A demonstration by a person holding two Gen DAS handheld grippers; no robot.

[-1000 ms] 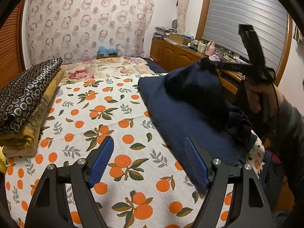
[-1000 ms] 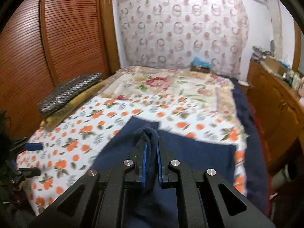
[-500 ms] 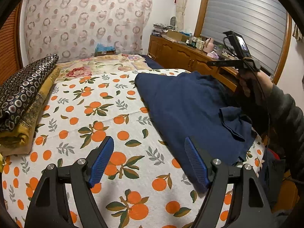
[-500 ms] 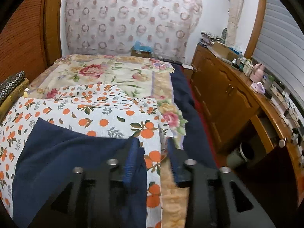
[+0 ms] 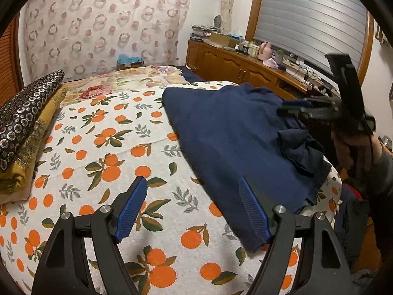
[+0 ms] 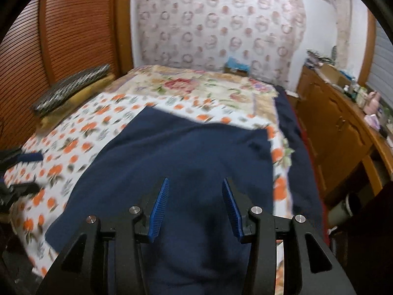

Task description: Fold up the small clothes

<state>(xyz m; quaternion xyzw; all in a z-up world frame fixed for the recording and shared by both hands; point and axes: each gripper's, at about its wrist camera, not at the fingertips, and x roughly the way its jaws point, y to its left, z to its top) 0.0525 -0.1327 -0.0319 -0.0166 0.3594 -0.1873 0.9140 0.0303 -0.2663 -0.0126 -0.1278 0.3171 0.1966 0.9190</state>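
A navy garment (image 5: 233,135) lies spread on the right half of the orange-print sheet (image 5: 98,147), with a bunched, ruffled fold (image 5: 302,147) at its right edge. My left gripper (image 5: 191,180) hovers open over the sheet near the front. Its right finger is above the garment's near corner and nothing is between the pads. My right gripper (image 6: 195,181) is open just above the garment (image 6: 184,152), with cloth under the gap but not pinched. From the left wrist view, that right gripper (image 5: 287,109) hangs over the garment's right side, held by a hand.
Folded patterned cloths (image 5: 24,113) are stacked at the sheet's left edge. A floral blanket (image 5: 118,83) covers the far end of the bed. A wooden cabinet (image 5: 233,66) runs along the right wall, slatted wooden doors (image 6: 61,36) along the left. Dark clothes (image 5: 351,209) lie below the bed's right side.
My right gripper let go of the lifted navy cloth and opened. The garment dropped flat onto the bed. The right hand swung aside, then came back low over it. The left gripper stayed put.
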